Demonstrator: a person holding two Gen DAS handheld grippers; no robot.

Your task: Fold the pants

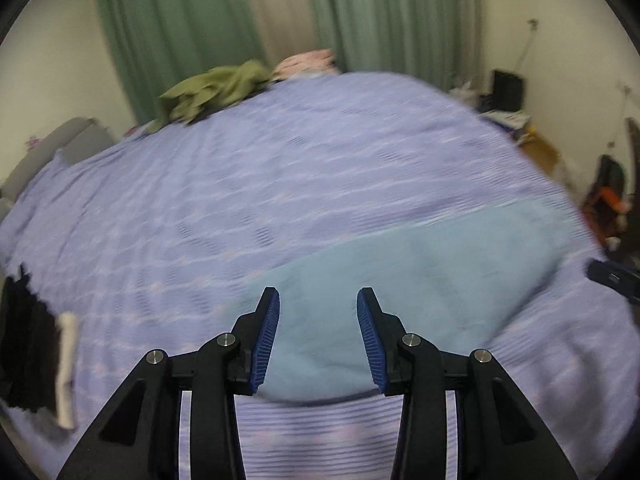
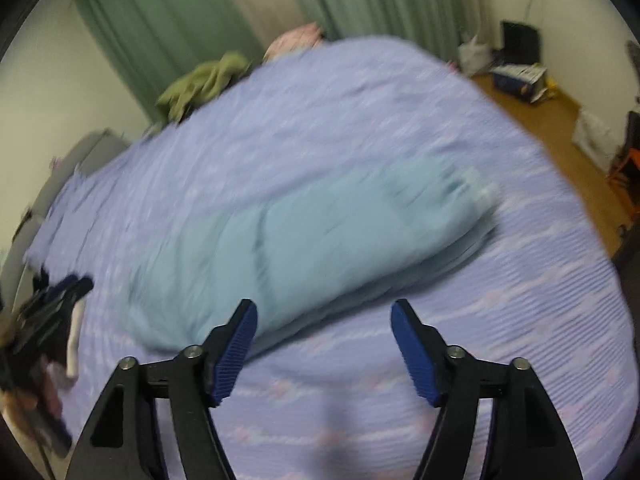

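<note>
On my far left a dark pile of clothes (image 1: 28, 344) sits at the bed's edge, an olive garment (image 1: 212, 90) further back by the green curtains (image 1: 168, 20). My left gripper (image 1: 318, 300) hovers with jaws apart, empty, over the near end of the light blue pants (image 1: 420, 280), which lie folded lengthwise on the lavender bedspread (image 1: 240, 184). My right gripper (image 2: 324, 312) has its jaws wide apart, holding nothing, just short of the pants' long edge. Both views are motion-blurred.
</note>
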